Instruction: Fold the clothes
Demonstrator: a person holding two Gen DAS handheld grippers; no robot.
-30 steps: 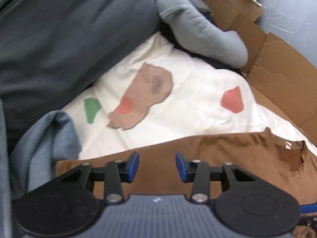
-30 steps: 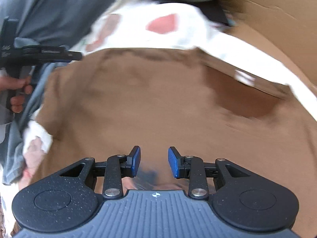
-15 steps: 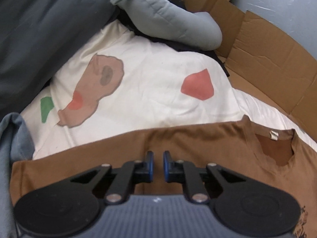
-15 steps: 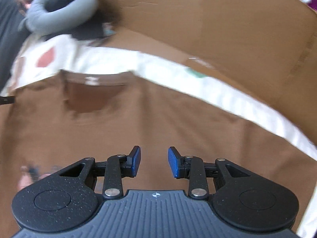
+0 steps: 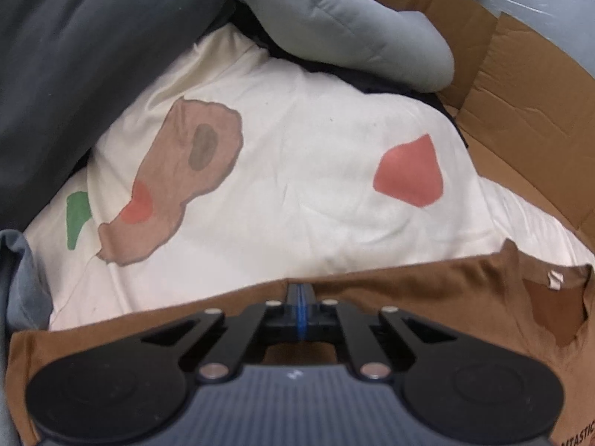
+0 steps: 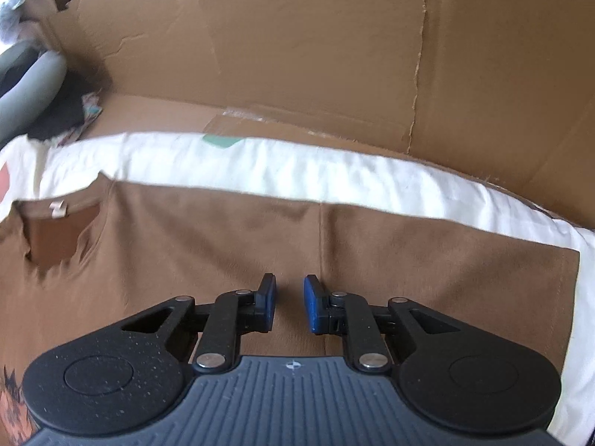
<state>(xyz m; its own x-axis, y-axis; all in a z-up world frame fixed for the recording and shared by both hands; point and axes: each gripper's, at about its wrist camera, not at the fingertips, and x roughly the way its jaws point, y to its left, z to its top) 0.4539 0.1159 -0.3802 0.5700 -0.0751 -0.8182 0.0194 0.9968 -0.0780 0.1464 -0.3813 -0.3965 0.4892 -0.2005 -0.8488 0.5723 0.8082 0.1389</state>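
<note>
Pinching soft brown T-shirt [image 5: 465,290] hem: left claw [image 5: 300,299].

Left gripper [image 5: 300,299]: black linkage arms, silver rivets, blue pads, two round black discs flanking ribbed grey-blue housing with small white mark.
Right gripper [image 6: 290,303]: same build, blue pads, speckled black discs, silver rivets, white cross mark on ribbed housing.

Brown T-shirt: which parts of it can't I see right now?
- Brown T-shirt hem, both views: cut off behind the gripper bodies.
- Chest print, left wrist view: clipped by the picture's edge.
- Shirt edge inside the shut left gripper: hidden by its fingers.
- Neck label, right wrist view: too small.
</note>
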